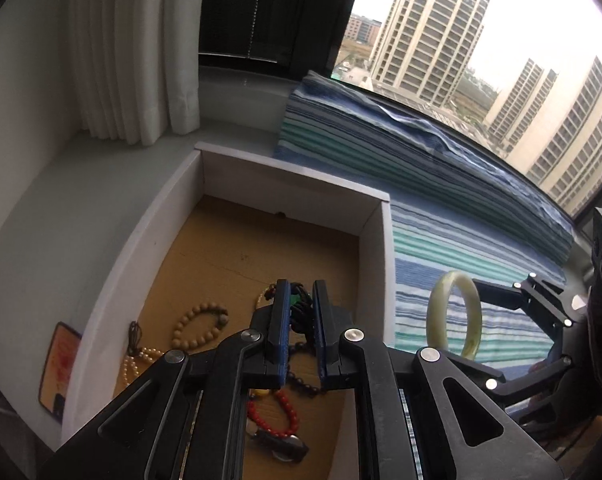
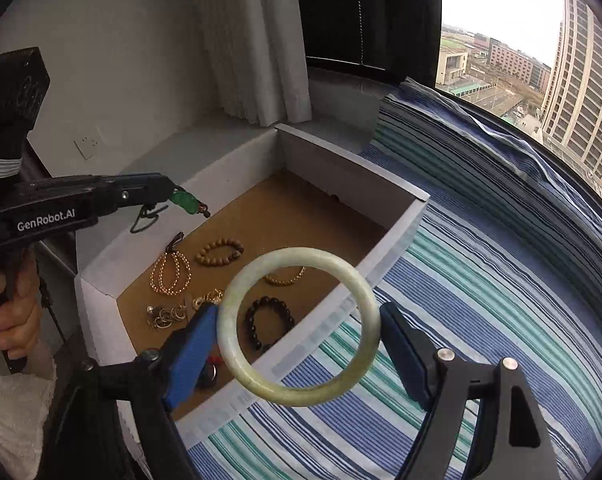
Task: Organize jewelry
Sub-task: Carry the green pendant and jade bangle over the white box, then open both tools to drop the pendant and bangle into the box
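With my right gripper [image 2: 299,354] clamped wide across the bangle [image 2: 299,326] beside the box [image 2: 381,184], and my left gripper [image 1: 301,320] pinching the pendant [image 2: 183,200] over it, I feared the smooth bangle slipping free

Pale green bangle [image 2: 299,326], blue-striped cloth [image 2: 481,300]

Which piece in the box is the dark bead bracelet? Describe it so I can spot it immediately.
Start at the white cardboard box on the striped blue-green bedding. On its brown floor, near the bedding-side wall, the dark bead bracelet lies flat, seen through the pale jade bangle. It is the only glossy black ring; its neighbours are tan or gold.
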